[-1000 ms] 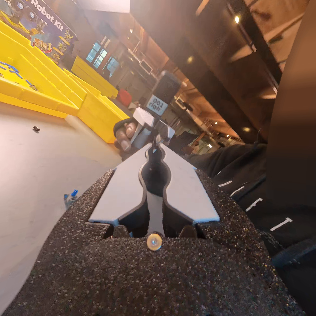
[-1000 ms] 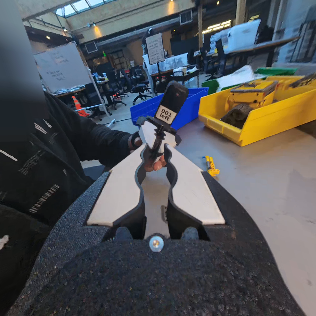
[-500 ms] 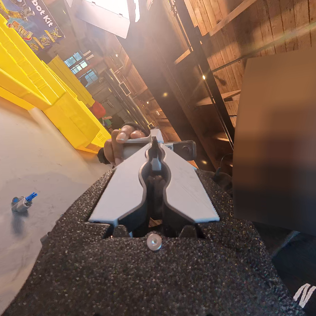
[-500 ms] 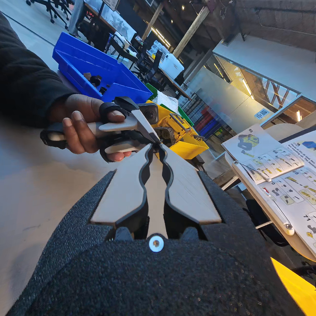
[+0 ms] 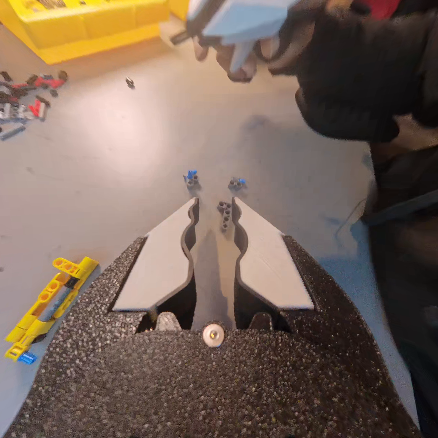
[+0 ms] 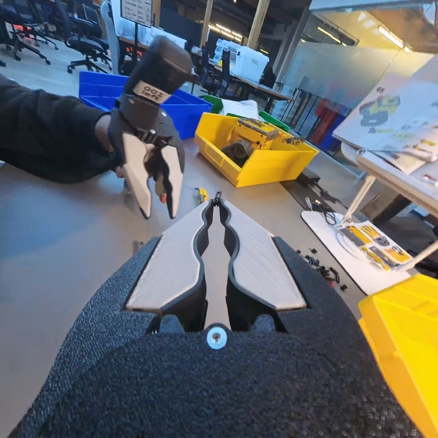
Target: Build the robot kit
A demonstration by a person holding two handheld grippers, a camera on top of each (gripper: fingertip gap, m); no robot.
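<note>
the left tool (image 5: 215, 201) has been swung down, spread, over a grey holed beam (image 5: 224, 216) on the worktop (image 5: 118, 166); it should be centred. a small black pin (image 6: 217, 198) is pinched by the right tool (image 6: 216, 204).

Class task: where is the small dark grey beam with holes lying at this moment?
In the left wrist view, the grey beam lies on the table between the open left gripper fingertips, close to its right finger, just short of two blue-tipped connectors.

A: What's blurring out up top?
B: The right hand-held gripper (image 5: 237, 26), smearing and getting cropped by the edge.
A: And that black pin (image 6: 217, 198) it's pinching?
B: It's looking too tiny to identify.
</note>
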